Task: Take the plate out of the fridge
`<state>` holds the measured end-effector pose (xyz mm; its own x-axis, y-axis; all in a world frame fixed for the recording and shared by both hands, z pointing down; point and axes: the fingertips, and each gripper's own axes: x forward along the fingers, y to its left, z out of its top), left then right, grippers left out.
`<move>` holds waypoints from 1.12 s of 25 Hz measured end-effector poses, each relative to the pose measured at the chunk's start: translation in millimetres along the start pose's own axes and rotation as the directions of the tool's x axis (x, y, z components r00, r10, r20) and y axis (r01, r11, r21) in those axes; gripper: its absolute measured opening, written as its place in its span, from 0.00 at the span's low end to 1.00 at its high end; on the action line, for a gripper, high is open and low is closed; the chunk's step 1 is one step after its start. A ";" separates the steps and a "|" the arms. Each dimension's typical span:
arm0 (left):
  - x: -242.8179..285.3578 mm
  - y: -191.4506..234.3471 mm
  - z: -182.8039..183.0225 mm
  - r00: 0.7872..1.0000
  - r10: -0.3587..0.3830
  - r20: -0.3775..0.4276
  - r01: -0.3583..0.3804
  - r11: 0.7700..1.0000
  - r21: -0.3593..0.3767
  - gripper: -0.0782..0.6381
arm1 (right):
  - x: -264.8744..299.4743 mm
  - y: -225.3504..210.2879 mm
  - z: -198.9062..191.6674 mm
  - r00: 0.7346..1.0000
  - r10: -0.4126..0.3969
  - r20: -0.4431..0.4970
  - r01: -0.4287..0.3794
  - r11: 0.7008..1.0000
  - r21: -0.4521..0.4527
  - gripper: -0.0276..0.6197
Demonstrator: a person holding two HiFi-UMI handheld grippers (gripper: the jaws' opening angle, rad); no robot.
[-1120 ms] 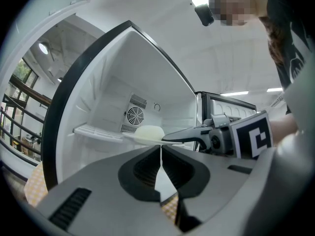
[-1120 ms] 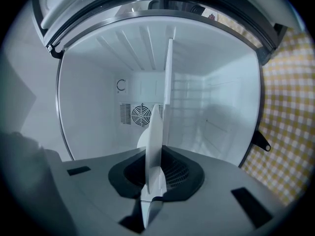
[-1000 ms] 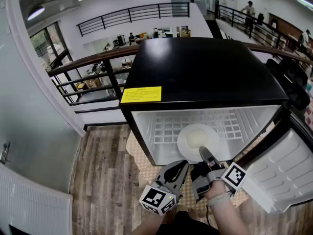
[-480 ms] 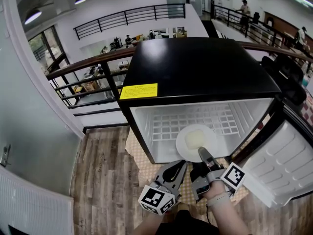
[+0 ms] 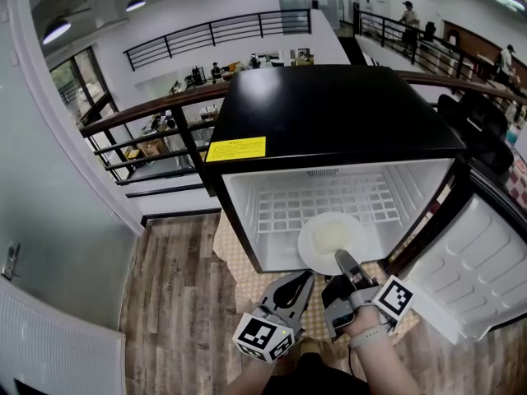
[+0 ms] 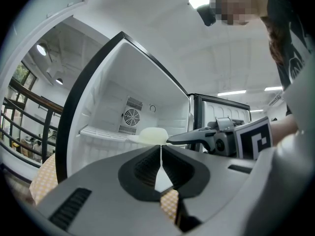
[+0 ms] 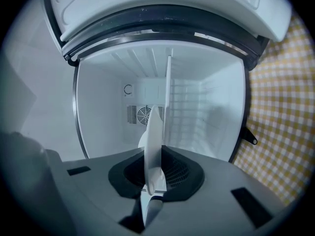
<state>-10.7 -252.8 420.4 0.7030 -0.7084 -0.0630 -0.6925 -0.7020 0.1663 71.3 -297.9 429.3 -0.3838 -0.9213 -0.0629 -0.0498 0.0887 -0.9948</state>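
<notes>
Head view: fridge [image 5: 338, 113] stands with its door [image 5: 486, 270] swung open to the right. White interior and wire shelf [image 5: 288, 208] are exposed.

Plate [image 5: 332, 239]: white and round, with a pale lump at its centre. It lies on the shelf at the front of the compartment, right of middle, its near rim at the mouth of the opening.

Right tool [image 5: 344, 262]: reaches in from below, tips on the plate's near rim. In the right gripper view the plate [image 7: 153, 132] shows edge-on as a thin white blade running up between the jaws. The jaws are closed onto the rim, one on each face. The rest of the plate extends away from the tool into the fridge, toward the fan grille [image 7: 142, 114] on the back wall.

Left tool [image 5: 300, 282]: just left of the right tool, outside the fridge, over the checked mat [image 5: 239, 257]. In the left gripper view its jaws meet along a thin line and hold nothing. Plate [image 6: 150, 135] sits beyond its tips, apart from them, with the right tool [image 6: 197, 136] coming in from the right.

Yellow label [image 5: 235, 149] on the front left of the fridge top.
</notes>
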 end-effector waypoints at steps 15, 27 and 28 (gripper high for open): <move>-10.5 -4.3 -1.2 1.000 0.006 -0.002 -0.006 1.000 0.000 0.13 | -17.4 -4.1 -3.5 1.000 0.020 0.006 -0.020 1.000 0.013 0.13; -17.2 -7.9 -4.0 1.000 0.011 -0.006 -0.011 1.000 -0.005 0.13 | -29.0 -8.0 -7.5 0.999 0.033 0.004 -0.033 0.999 0.008 0.13; -17.9 -8.1 -4.4 1.000 0.012 -0.007 -0.012 1.000 -0.006 0.13 | -29.9 -8.5 -7.9 0.999 0.033 0.004 -0.033 0.999 0.006 0.13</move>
<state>-16.9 -234.1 424.4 0.6960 -0.7160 -0.0543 -0.6996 -0.6932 0.1732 75.9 -268.1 440.3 -0.3820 -0.9192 -0.0962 -0.0314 0.1169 -0.9926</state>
